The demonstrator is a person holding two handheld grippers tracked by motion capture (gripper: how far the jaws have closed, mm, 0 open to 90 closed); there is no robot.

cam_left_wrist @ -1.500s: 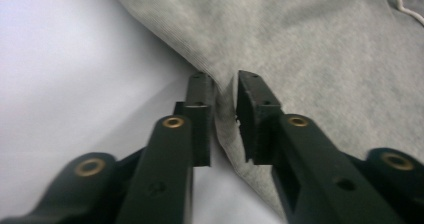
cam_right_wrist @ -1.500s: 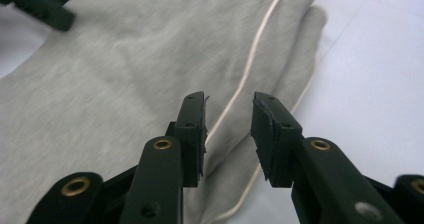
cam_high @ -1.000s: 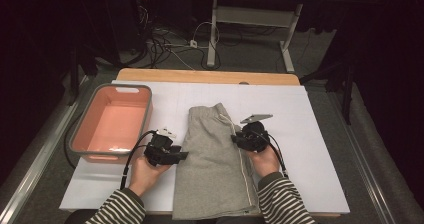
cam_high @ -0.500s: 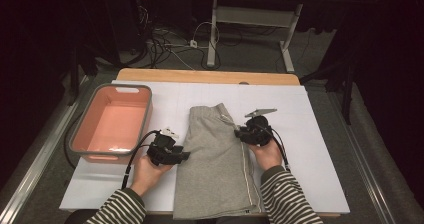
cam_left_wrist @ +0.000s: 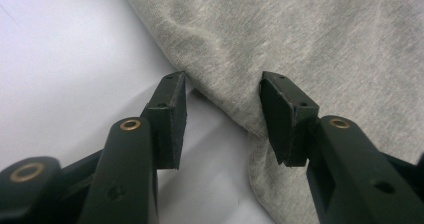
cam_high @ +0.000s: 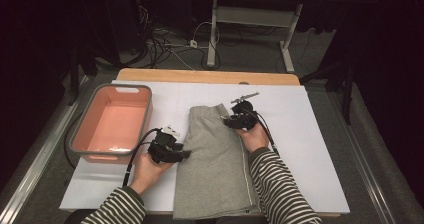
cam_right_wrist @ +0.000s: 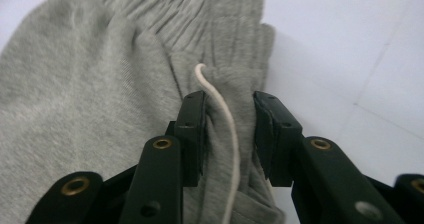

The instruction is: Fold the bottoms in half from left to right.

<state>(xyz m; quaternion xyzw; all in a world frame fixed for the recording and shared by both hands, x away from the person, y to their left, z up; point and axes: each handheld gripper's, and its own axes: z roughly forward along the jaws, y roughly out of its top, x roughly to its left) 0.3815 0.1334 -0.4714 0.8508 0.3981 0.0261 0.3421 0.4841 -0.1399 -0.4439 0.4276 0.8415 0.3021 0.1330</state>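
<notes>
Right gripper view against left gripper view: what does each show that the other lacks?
Only the right gripper view shows the garment's gathered waistband and a white drawstring running between the right gripper jaws, which pinch a bunched fold of cloth. Only the left gripper view shows the garment's curved side edge lying between the open left gripper jaws, unpinched. Both show the grey garment on the white table cover.

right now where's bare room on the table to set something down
Bare white sheet lies right of the grey garment, out to the table edge, and along the far side between the garment's waistband and the wooden strip. It is crowded between the pink tub and the garment, where the left gripper sits.
</notes>
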